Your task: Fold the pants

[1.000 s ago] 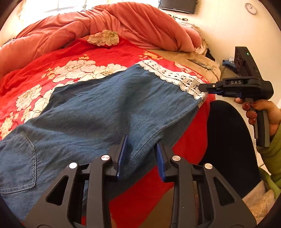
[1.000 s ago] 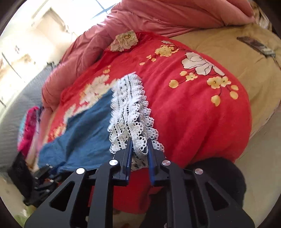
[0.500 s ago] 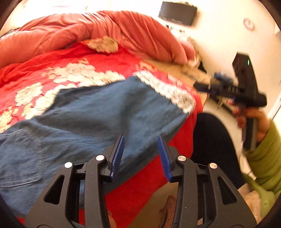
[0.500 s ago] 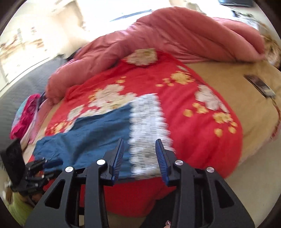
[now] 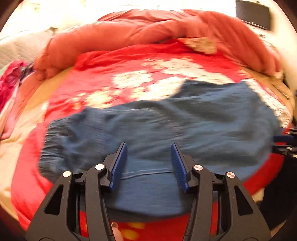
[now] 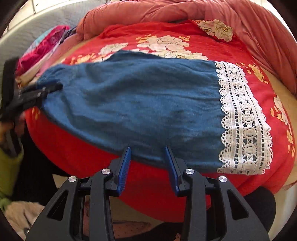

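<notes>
1. Both sets of jaws stand wide apart with nothing between them: the left gripper and the right gripper each show two blue pads spread, with only cloth beyond the gap.
2. From the left wrist view, the left gripper points forward over the near edge of the pants, its fingertips above the denim; whether they touch it cannot be told. The picture is blurred.
3. From the right wrist view, the right gripper sits at the near hem of the pants, its tips just at the cloth's edge, above the red drop of the bedspread.
4. The left gripper also shows at the far left of the right wrist view, near the waist end of the pants, held by a hand in a green sleeve.
5. The pants lie spread lengthwise across the floral red bedspread, waist to the left and the white lace cuff to the right.
6. A salmon-pink quilt is bunched along the far side of the bed.
</notes>
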A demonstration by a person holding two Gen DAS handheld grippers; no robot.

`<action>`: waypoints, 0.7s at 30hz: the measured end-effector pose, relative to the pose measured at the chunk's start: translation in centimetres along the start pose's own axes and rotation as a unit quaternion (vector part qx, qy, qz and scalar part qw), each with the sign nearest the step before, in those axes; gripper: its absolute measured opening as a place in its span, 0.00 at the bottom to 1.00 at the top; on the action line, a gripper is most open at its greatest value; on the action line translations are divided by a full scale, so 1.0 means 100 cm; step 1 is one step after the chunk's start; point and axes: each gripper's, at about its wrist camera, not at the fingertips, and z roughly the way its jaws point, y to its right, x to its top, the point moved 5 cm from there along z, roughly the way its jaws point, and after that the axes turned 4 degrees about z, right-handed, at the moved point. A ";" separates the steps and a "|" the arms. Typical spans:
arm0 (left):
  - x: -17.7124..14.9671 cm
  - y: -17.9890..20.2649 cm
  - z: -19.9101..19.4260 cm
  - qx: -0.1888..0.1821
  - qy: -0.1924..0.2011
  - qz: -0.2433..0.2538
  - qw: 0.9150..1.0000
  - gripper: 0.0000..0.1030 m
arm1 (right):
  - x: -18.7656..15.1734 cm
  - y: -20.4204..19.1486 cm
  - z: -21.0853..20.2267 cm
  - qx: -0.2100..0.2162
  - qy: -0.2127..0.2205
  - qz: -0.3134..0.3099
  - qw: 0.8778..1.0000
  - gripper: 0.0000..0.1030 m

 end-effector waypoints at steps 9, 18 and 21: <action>0.000 -0.014 0.009 -0.024 0.011 -0.017 1.000 0.40 | 0.004 -0.004 -0.007 0.030 0.025 0.016 0.999 0.49; 0.048 0.012 0.004 -0.124 0.061 -0.010 0.990 0.40 | 0.034 0.056 -0.052 0.012 0.114 0.098 0.989 0.61; 0.068 0.016 0.025 -0.123 0.049 -0.001 0.991 0.42 | 0.042 0.078 -0.050 0.008 0.118 0.133 0.984 0.61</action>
